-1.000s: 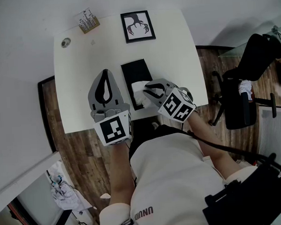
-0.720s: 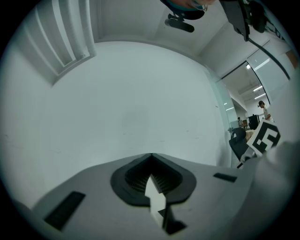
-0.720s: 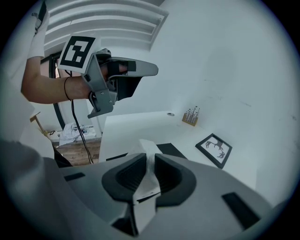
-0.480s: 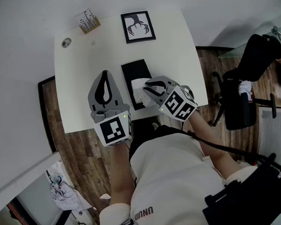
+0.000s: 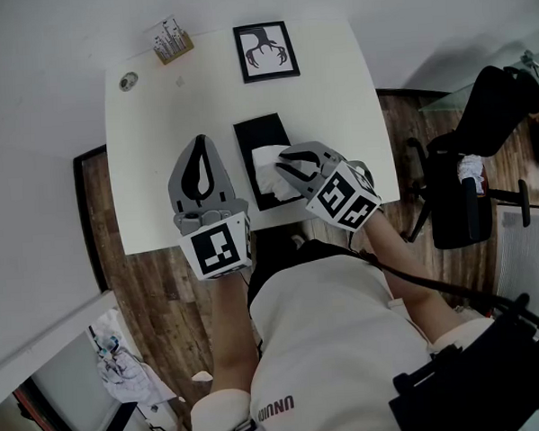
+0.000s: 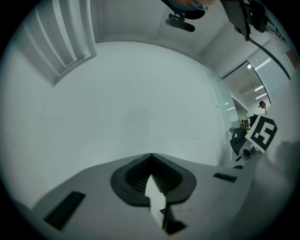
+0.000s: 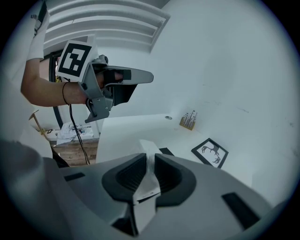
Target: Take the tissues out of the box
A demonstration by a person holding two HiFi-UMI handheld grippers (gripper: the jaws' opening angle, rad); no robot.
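The right gripper pinches a white crumpled tissue over the flat black box, with the closed, empty left gripper at its nine o'clock.

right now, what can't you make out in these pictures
Head view: the near end and opening of the black tissue box lie under the white tissue and the right hand-held gripper; what is left inside is hidden.
Head view: the upright contents of the wooden holder are too small to name.
Head view: the small round thing on the white table is too small to identify.
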